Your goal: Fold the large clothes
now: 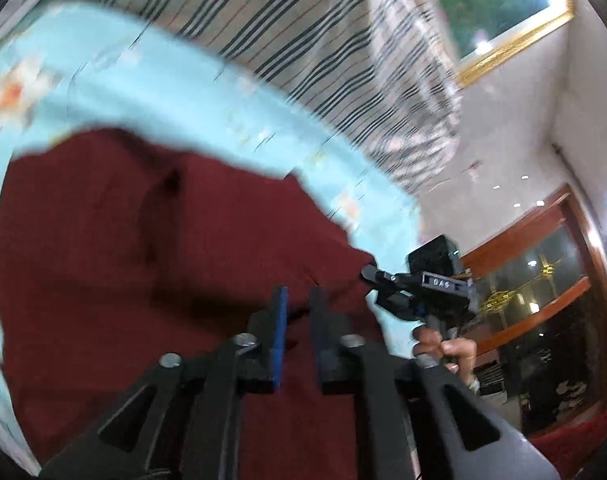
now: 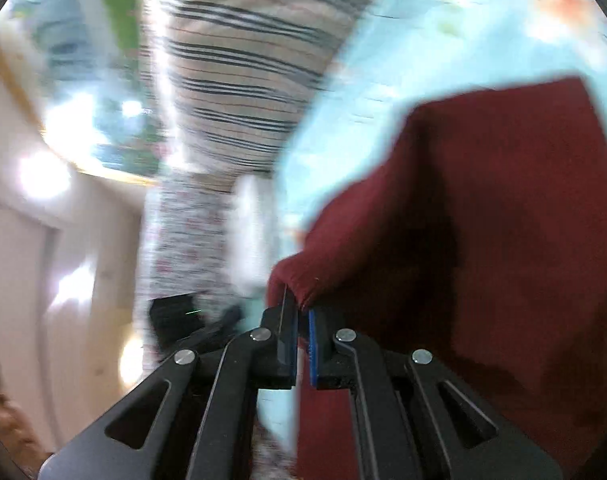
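Two grippers: both black, two-fingered and blue-padded, each gripping the same dark red cloth garment (image 1: 151,264) along one edge.
Left gripper (image 1: 299,300): fingers close together with a fold of the red cloth between them; judged to be pinching it, though blur hides the contact line.
Right gripper (image 2: 301,312): fingers pressed nearly together on a bunched corner of the garment; the left wrist view also shows its tips at that corner.
Person's right hand (image 1: 443,350): wrapped round the right gripper's handle, just beside the garment's edge.
Reason for hold: two grips apart on one edge appear meant to keep that edge taut, so the cloth can be lifted and laid over as one panel.
Garment position: spread over the pale blue floral bedsheet (image 1: 175,96), with its near edge raised at the grippers; the far part lies flat with a few creases.
Task stage: judged mid-fold; how many folds are done cannot be told.
Beyond the garment: striped grey and black fabric (image 1: 303,32) lies past the sheet.
Far background: gold-framed painting (image 1: 515,12) on a white wall and a wooden glass-fronted cabinet (image 1: 543,280).
Image quality: heavy motion blur; fine detail is unreliable.
Risk: if one grip slips, the edge may sag and skew the fold.
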A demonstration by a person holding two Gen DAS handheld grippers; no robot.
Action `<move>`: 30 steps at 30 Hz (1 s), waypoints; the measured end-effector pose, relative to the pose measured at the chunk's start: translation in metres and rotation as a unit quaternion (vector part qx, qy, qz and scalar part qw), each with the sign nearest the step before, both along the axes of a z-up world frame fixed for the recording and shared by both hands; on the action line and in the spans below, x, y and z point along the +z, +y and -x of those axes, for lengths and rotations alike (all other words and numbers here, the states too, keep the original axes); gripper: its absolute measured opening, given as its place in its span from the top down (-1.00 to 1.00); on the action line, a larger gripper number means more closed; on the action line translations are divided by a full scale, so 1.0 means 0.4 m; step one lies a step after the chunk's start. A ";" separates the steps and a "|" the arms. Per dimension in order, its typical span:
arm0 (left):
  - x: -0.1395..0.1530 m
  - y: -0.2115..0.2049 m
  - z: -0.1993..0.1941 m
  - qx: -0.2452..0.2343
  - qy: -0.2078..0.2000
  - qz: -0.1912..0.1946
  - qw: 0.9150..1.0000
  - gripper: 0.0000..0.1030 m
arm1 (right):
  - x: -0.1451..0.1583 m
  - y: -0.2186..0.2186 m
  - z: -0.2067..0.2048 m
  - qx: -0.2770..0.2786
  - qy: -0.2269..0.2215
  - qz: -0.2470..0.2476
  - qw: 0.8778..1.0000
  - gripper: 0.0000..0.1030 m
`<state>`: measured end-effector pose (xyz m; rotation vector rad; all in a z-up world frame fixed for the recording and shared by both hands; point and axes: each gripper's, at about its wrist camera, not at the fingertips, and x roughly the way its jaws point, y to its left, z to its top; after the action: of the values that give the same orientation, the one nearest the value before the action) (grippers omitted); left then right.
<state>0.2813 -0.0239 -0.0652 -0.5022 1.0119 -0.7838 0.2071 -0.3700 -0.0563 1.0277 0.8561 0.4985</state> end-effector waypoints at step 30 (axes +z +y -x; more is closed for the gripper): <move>-0.094 0.000 0.054 0.027 0.008 -0.086 0.996 0.73 | -0.096 0.043 0.056 -0.028 0.058 0.138 0.988 0.86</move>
<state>0.2597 -0.0239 -0.1027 -0.3859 1.0653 -0.6395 0.1846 -0.3527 -0.0949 0.8282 0.9665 0.2643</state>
